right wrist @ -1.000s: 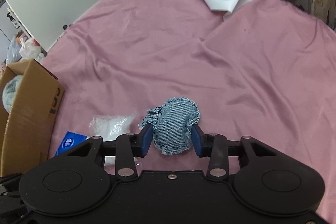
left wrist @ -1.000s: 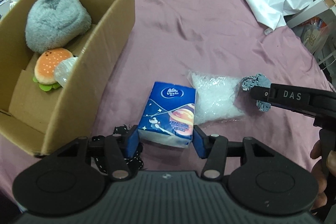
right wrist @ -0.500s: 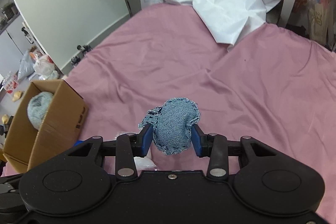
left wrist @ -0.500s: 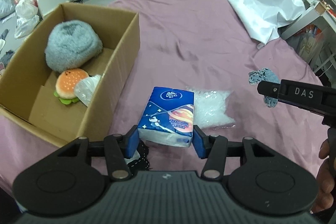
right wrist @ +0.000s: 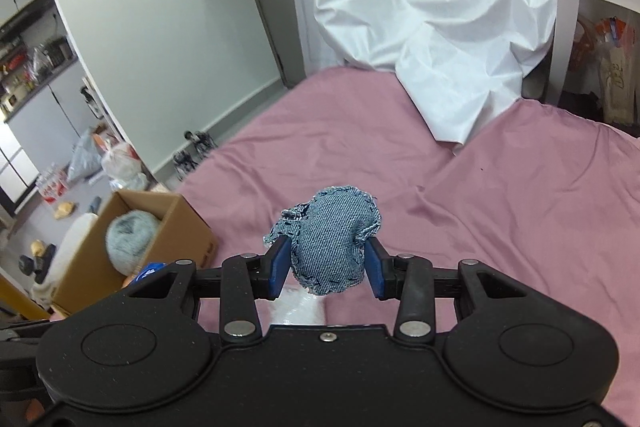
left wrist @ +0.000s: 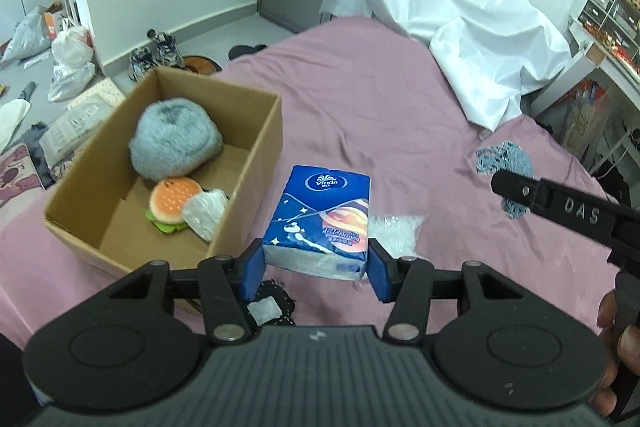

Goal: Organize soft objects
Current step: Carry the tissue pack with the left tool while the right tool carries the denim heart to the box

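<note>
1. Two hand-held grippers each pinched something above the pink bed (left wrist: 360, 99).
2. Left hand-held gripper (left wrist: 316, 267) clamped the blue tissue pack (left wrist: 322, 219), cardboard box (left wrist: 256, 163) at its 10 o'clock.
3. Right hand-held gripper (right wrist: 326, 267) squeezed the denim pouch (right wrist: 328, 239).

Clear plastic bag (left wrist: 394, 233) half hidden behind tissue pack (left wrist: 322, 223), black lace item (left wrist: 272, 303) mostly under left gripper (left wrist: 316, 267) body, denim pouch (left wrist: 506, 163) partly covered by right gripper finger, cardboard box (right wrist: 180, 227) interior largely out of sight in right view, floor clutter too small to identify
</note>
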The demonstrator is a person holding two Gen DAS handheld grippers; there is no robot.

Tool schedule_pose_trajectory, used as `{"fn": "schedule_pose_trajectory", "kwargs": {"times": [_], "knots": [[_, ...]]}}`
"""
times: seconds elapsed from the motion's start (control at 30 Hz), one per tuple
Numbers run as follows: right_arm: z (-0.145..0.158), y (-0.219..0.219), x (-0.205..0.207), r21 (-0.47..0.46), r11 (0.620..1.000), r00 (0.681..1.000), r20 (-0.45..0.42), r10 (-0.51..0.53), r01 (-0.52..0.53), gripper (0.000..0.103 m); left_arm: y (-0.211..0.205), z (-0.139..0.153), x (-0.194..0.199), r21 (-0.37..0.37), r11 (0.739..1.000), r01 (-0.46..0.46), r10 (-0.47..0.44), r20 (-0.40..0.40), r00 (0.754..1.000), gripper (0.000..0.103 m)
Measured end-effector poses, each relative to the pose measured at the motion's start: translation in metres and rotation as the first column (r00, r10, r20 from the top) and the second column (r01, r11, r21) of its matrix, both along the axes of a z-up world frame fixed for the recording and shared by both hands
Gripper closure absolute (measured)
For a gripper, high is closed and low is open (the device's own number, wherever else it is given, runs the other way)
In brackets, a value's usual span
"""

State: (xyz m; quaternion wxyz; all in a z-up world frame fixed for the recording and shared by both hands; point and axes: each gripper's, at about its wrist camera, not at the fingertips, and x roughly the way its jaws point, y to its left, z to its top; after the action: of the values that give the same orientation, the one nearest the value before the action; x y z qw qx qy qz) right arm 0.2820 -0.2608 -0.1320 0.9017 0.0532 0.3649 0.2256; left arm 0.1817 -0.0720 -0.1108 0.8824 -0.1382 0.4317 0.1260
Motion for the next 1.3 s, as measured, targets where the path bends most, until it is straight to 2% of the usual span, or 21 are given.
{"fn": "schedule_pose_trajectory", "kwargs": {"times": [0.4,0.7,0.97,1.3], "knots": [[0.014,0.004,-0.013,0.029,0.999,0.999,0.036,0.027,-0.028,0.063,0.019,0.040,-0.017,0.040,0.998,-0.050,0.047,0.080,0.996,0.051],[0.026,0.017,-0.022,0.058,0.997,0.997,0.063,0.047,-0.051,0.063,0.047,0.057,-0.027,0.047,0.994,-0.096,0.090,0.113,0.989,0.051],[0.035,0.033,-0.030,0.096,0.993,0.995,0.066,0.068,-0.075,0.062,0.074,0.060,-0.034,0.036,0.991,-0.131,0.126,0.121,0.985,0.051],[0.042,0.051,-0.036,0.125,0.989,0.995,0.078,0.068,-0.077,0.061,0.111,0.047,-0.039,0.013,0.983,-0.183,0.181,0.102,0.978,0.051]]}}
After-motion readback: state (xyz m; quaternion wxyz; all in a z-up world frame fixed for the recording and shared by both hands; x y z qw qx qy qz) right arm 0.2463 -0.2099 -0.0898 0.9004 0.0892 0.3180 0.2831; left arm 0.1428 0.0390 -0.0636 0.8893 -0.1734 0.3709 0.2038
